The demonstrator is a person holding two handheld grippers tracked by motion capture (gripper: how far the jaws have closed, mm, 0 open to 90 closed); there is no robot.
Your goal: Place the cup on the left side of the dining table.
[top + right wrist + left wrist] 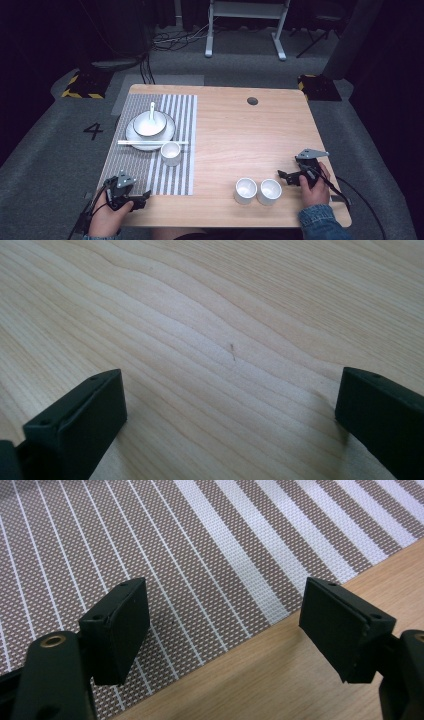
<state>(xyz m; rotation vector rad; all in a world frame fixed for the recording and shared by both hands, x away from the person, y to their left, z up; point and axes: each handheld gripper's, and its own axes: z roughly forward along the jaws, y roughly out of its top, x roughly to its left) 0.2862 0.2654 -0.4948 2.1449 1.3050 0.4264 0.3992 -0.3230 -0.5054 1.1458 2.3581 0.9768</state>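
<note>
A dim room is surrounding a pale wooden tabletop (pixel 225 130) carrying a striped placemat (pixel 170 175) with a bowl (pixel 149 124), chopsticks (pixel 150 142) and one cup (pixel 171 153) on it. Two more white cups (pixel 257 191) are sitting near the front edge, just beside the right gripper (pixel 287 176), whose jaws are standing released and empty. The left gripper (pixel 142 200) is resting at the placemat's near corner, jaws spread too. This looks like a setting-up step: next, the right gripper would need to close over the nearer cup's rim.

The high view looks forward and down on the table (pixel 235 135); both gripper views skim its surface closely, the left sharing the striped placemat (pixel 200 540).
</note>
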